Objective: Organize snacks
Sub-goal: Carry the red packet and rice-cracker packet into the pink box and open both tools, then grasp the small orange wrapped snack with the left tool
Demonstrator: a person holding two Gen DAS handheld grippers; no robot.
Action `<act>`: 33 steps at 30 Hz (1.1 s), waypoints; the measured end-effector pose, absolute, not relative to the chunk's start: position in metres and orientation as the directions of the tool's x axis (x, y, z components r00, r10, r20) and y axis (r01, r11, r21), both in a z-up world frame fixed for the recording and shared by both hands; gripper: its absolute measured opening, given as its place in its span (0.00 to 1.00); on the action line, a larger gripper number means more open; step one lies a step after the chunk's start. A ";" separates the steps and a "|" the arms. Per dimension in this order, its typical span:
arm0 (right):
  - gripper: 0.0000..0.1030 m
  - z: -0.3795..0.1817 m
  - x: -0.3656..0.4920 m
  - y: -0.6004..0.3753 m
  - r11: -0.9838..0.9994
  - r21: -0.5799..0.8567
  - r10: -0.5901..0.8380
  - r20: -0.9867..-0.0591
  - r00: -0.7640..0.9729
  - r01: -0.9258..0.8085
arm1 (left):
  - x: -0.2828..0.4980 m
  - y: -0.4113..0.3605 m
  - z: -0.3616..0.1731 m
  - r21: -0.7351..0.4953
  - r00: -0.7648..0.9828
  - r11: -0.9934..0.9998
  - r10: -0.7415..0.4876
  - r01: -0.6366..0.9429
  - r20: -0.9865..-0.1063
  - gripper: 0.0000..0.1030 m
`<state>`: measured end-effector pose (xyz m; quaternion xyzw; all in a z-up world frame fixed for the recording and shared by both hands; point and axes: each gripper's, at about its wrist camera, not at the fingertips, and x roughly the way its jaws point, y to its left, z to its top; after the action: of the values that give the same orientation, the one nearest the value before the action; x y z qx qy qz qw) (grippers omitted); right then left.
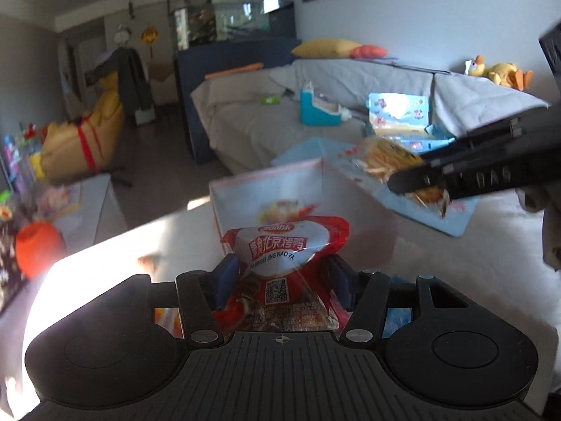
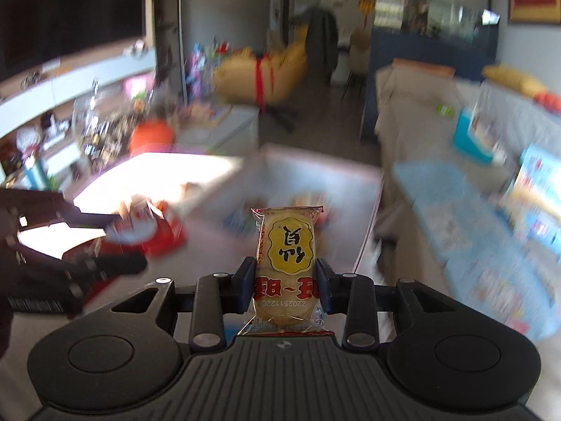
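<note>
My left gripper (image 1: pixel 282 263) is shut on a red and white snack packet (image 1: pixel 284 242), its blue pads pressing the packet's sides above the white table (image 1: pixel 455 280). My right gripper (image 2: pixel 285 270) is shut on a yellow rice cracker packet (image 2: pixel 287 242) that stands upright between its pads. An open pink box (image 1: pixel 245 189) lies just beyond both, with a few blurred snacks inside. In the left wrist view the right gripper (image 1: pixel 410 172) reaches in from the right with the yellow packet (image 1: pixel 385 154) over the box's far corner. The right wrist view shows the left gripper (image 2: pixel 119 245) and red packet (image 2: pixel 157 235) at left.
A light blue box (image 1: pixel 452 221) lies to the right of the pink one. Behind is a grey sofa (image 1: pixel 263 122) with a teal container (image 1: pixel 315 110) and a picture box (image 1: pixel 399 112). An orange ball (image 1: pixel 36 245) and a low white cabinet (image 1: pixel 101 203) stand at left.
</note>
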<state>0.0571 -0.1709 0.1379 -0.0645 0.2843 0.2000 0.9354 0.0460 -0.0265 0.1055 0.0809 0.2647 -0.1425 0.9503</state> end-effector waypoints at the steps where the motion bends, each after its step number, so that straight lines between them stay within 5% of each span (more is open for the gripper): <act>1: 0.34 0.149 0.066 -0.172 0.913 0.013 0.349 -0.546 0.762 -0.408 | 0.057 -0.028 0.111 0.081 0.825 0.945 -0.233 0.318 -0.515 0.60; 5: 0.37 0.186 0.118 -0.167 0.915 0.091 0.379 -0.526 0.762 -0.392 | 0.124 -0.021 0.127 -0.076 0.819 0.947 -0.310 0.313 -0.483 0.66; 7: 0.57 0.193 0.150 -0.157 0.909 0.111 0.396 -0.529 0.751 -0.401 | 0.168 -0.008 0.109 -0.283 0.759 0.910 -0.410 0.303 -0.505 0.69; 8: 0.75 0.192 0.165 -0.153 0.921 0.114 0.373 -0.535 0.758 -0.373 | 0.190 -0.002 0.095 -0.374 0.695 0.882 -0.459 0.285 -0.554 0.69; 10: 0.78 0.184 0.187 -0.148 0.940 0.106 0.326 -0.562 0.760 -0.325 | 0.212 0.006 0.075 -0.459 0.653 0.858 -0.485 0.230 -0.581 0.55; 15: 0.78 0.148 0.191 -0.157 0.947 0.126 0.308 -0.624 0.718 -0.296 | 0.195 0.037 0.077 -0.447 0.755 0.874 -0.420 0.189 -0.504 0.53; 27: 0.79 0.081 0.098 -0.176 0.915 0.107 0.358 -0.659 0.661 -0.388 | 0.189 0.135 0.065 -0.209 0.751 0.974 -0.074 -0.086 -0.656 0.53; 33: 0.79 0.057 0.082 -0.154 0.899 0.069 0.349 -0.711 0.610 -0.433 | 0.222 0.161 0.035 -0.372 0.689 0.892 -0.100 -0.258 -0.718 0.53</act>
<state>0.0820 -0.1544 0.0573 -0.0551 0.3837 0.2184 0.8956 0.2219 0.1612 0.0349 -0.2285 0.3921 0.0445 0.8900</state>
